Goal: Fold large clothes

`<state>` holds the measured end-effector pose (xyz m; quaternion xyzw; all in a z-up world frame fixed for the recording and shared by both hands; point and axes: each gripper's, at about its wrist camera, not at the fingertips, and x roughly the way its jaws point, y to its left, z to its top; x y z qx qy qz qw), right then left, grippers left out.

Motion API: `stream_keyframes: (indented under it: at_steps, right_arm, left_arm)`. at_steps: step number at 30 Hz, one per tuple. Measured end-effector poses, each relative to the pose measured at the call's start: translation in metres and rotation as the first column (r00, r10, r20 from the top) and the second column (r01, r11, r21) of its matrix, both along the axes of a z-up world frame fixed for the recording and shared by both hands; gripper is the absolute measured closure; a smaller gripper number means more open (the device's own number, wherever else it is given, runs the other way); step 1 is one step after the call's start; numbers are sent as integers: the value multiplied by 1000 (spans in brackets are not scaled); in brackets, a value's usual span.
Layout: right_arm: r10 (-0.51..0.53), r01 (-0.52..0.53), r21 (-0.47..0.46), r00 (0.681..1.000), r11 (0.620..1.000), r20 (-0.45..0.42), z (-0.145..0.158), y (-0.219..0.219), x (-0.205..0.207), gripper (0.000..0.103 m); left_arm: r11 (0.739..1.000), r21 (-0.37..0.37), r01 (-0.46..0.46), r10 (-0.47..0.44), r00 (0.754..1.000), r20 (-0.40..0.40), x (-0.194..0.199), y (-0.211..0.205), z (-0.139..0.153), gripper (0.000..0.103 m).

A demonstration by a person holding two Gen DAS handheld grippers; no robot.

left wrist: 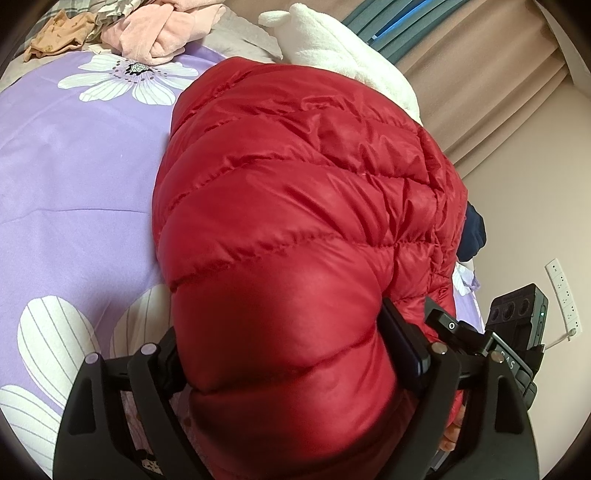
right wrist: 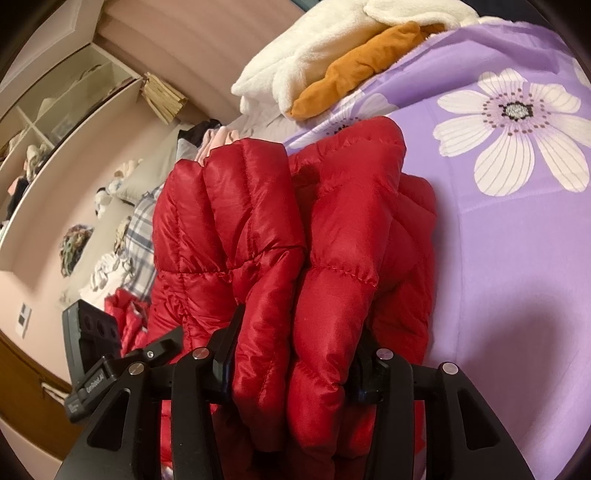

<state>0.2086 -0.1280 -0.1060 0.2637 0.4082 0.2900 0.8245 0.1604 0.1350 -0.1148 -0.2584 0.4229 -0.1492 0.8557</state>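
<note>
A red quilted down jacket (left wrist: 295,206) lies folded in a thick bundle on the purple flowered bedsheet (left wrist: 74,184). My left gripper (left wrist: 288,373) is shut on one puffy end of it, its black fingers (left wrist: 402,343) pressing in from both sides. In the right wrist view the jacket (right wrist: 295,240) shows as stacked red layers on the sheet (right wrist: 517,277). My right gripper (right wrist: 295,365) is shut on those layers, with fingers (right wrist: 225,354) on either side. The other gripper's body shows at the edge of each view.
A white fleece garment (left wrist: 332,40), pink clothes (left wrist: 159,33) and a tan cloth (left wrist: 55,37) lie at the far side of the bed. An orange garment (right wrist: 358,70) rests by the white fleece (right wrist: 295,62). Shelves (right wrist: 55,122) and clothes piles stand left. A dark blue item (left wrist: 474,232) sits beside the jacket.
</note>
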Motion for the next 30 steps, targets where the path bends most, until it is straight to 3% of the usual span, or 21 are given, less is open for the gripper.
stream_keyframes:
  at_steps: [6,11,17,21,24,30]
  right_arm:
    - [-7,7,-9,1000,1000,-23,0,-1,2,53]
    - [-7,7,-18,1000,1000,-23,2,0,2,51]
    - [0,0,-28,1000,1000,-19,2,2,2,51]
    - [4,-4,-55,1000,998,-5,4,6,2,50]
    - [4,-5,-58,1000,998,-5,5,7,2,50]
    - [12,-11,-83,1000,997,4,5,11,3,49]
  left_arm:
    - [999,31,-18,18,1000,-21,0,-3,4,14]
    - [993,105,-47,45,999,17,-10,-5,25,15]
    - [986,133,-104,82,983,161,-25,5,70,16]
    - [982,172,-77,30,966,258,-28,-7,97,16]
    - [977,211,-36,-15,971,238,-22,-19,93,16]
    - [956,292,17,-55,991,124,0,-36,51,17]
